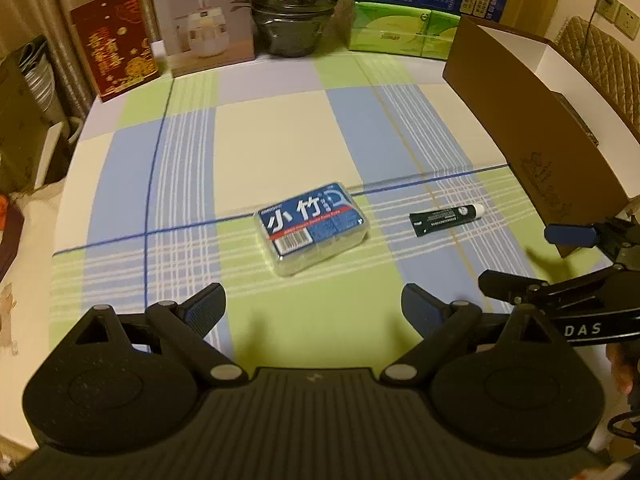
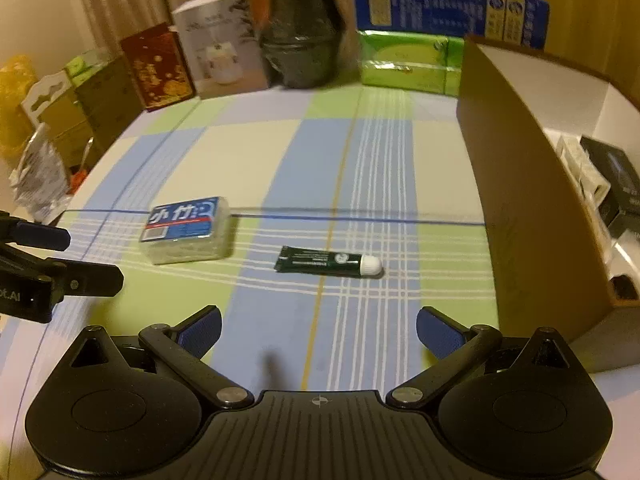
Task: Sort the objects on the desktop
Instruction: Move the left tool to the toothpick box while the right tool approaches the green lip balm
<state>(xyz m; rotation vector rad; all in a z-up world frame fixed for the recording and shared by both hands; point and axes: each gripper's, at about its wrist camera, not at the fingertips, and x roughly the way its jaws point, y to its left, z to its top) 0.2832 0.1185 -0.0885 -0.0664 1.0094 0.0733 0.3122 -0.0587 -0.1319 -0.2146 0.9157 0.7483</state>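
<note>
Brown box (image 2: 532, 200) holds dark packages (image 2: 616, 184); contents partly hidden.

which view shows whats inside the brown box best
The right wrist view. It looks past the brown box wall into the white interior, where dark and pale items lie, too blurred to identify. The left wrist view shows mostly the outer brown wall and only a sliver of the inside, with the contents nearly hidden.

Your floss box (image 1: 312, 229) lies on table (image 1: 272, 136), tube (image 1: 446, 219) just right of it, apart. Carton (image 1: 536, 148) stands farther right. Boxes (image 1: 202, 20) and jar (image 1: 294, 20) line table's far edge.
</note>
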